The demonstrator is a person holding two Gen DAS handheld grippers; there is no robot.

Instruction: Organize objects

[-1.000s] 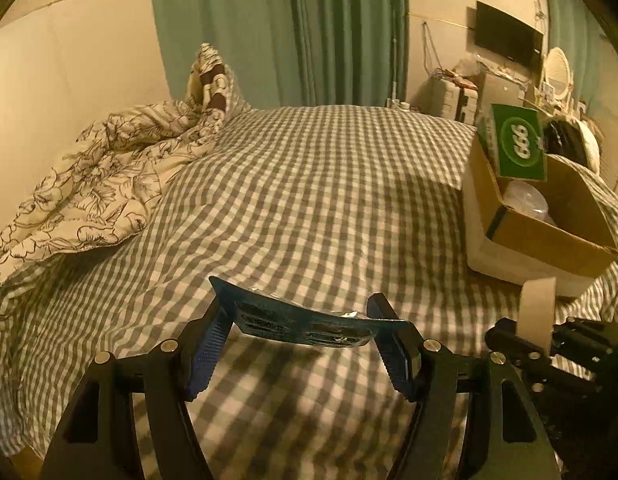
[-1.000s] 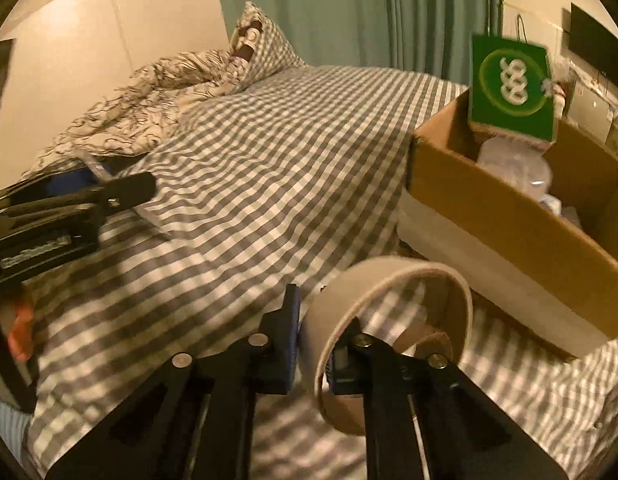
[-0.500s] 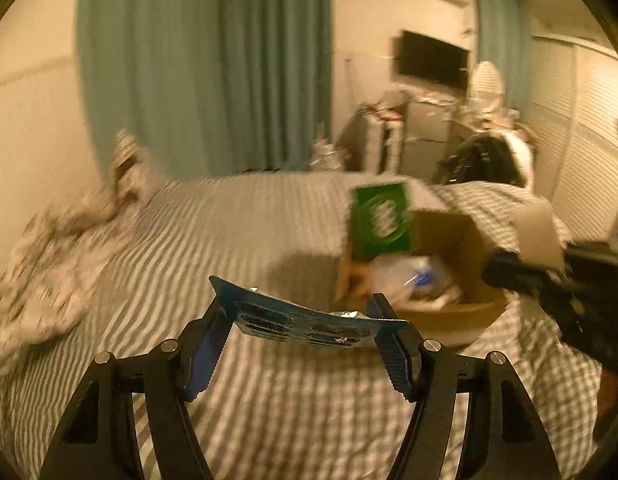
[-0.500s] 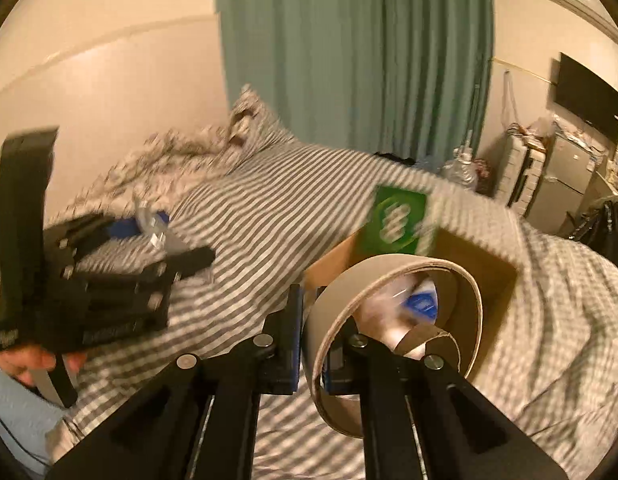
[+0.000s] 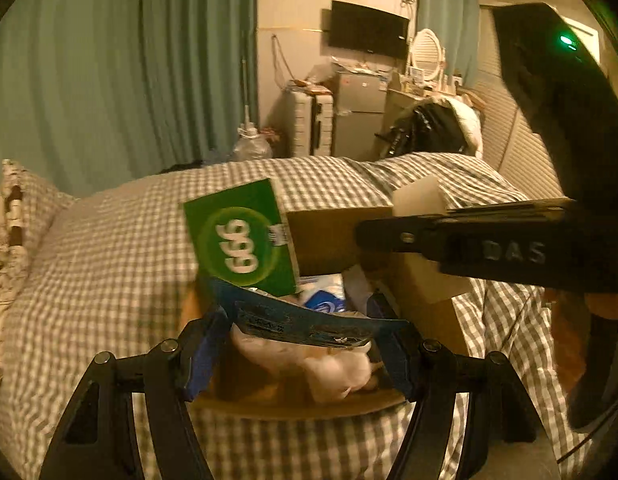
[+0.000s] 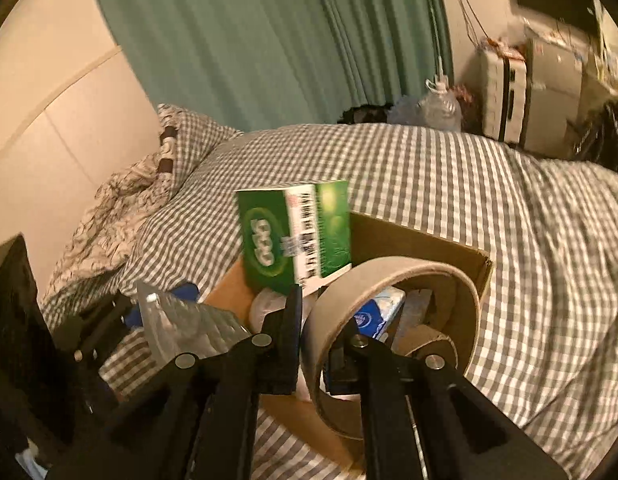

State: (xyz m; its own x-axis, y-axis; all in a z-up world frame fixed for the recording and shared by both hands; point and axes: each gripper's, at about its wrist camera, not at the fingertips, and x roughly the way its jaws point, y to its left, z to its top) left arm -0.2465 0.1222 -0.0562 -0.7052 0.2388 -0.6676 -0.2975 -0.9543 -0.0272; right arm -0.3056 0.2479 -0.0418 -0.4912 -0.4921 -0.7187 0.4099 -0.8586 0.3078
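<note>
Left gripper (image 5: pixel 305 346) is clamped on a blue blister pack (image 5: pixel 309 322), held flat across between both fingers, the pack spanning the gap edge to edge. Directly under and ahead of the fingers sits the open cardboard box (image 5: pixel 333 236), so the pack is over the box opening. In the box, just past the pack: a green carton (image 5: pixel 243 242) standing tilted at the far-left corner, white crumpled plastic below the pack, a blue-white packet (image 5: pixel 323 305) ahead.

Right gripper (image 6: pixel 315 342) pinches the wall of a cardboard tape roll (image 6: pixel 393 276), one finger outside the ring, the other inside it; the roll stands on edge, its hole facing the camera. It is over the near side of the cardboard box (image 6: pixel 429 240), green carton (image 6: pixel 293 248) just ahead-left of the fingers, the blue-white packet (image 6: pixel 375 312) visible through the ring.

Seen from the right wrist, the left gripper is at lower left with the pack's silver foil side (image 6: pixel 185 324) showing, close beside the box's left edge. Seen from the left wrist, the right gripper (image 5: pixel 393 204) crosses in from the right above the box's far wall.

Box rests on a gray checked bedspread (image 6: pixel 469 168); green curtain (image 5: pixel 121 64) behind.
</note>
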